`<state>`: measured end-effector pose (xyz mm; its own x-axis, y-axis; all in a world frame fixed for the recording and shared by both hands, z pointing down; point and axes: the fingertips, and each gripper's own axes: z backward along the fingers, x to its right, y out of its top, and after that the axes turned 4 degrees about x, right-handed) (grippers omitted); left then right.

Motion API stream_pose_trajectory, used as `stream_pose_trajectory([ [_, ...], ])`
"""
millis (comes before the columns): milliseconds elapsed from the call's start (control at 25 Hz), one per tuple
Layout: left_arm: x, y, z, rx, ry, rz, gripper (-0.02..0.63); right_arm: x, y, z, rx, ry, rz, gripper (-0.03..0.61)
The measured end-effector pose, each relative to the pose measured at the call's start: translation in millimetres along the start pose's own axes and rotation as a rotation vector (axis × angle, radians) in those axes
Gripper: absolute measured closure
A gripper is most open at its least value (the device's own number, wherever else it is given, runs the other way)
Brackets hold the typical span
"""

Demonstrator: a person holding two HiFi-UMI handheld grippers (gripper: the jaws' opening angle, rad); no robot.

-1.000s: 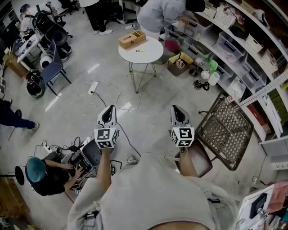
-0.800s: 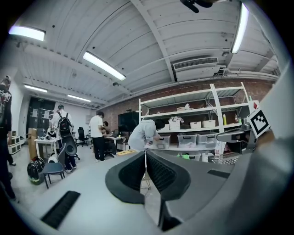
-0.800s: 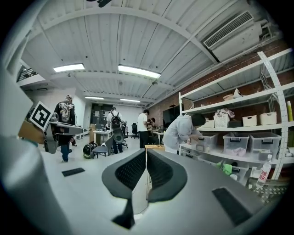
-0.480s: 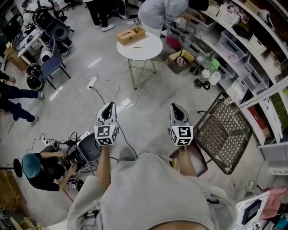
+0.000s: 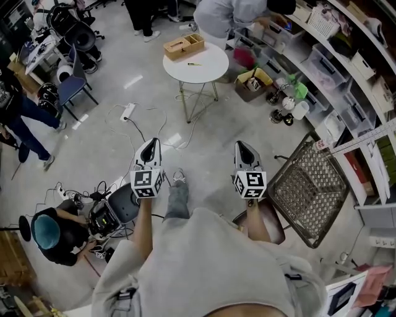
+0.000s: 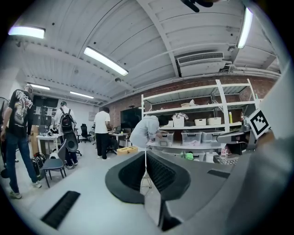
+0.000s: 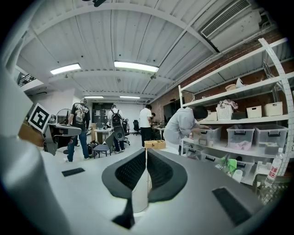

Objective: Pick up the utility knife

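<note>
Left gripper: jaws clenched together, nothing between them, held level above the floor.
Right gripper: jaws likewise pressed together, empty, level beside the left.
Knife: small, lying flat on the round white table well ahead of both grippers, just beside a wooden box.
Person: bent over the shelves behind the table.
</note>
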<state>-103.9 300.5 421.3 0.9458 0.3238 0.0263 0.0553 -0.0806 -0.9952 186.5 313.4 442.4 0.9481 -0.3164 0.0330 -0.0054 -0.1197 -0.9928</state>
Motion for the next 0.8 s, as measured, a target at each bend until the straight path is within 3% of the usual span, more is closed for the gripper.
stream_pose_trajectory([
  [440, -41, -1, -105, 0.005, -0.052, 0.022, 0.589, 13, 9, -96, -0.013, -0.027, 0.019, 0.546],
  [800, -112, 18, -201, 0.017, -0.094, 0.043, 0.589, 13, 46, -208, -0.002, -0.065, 0.046, 0.546],
])
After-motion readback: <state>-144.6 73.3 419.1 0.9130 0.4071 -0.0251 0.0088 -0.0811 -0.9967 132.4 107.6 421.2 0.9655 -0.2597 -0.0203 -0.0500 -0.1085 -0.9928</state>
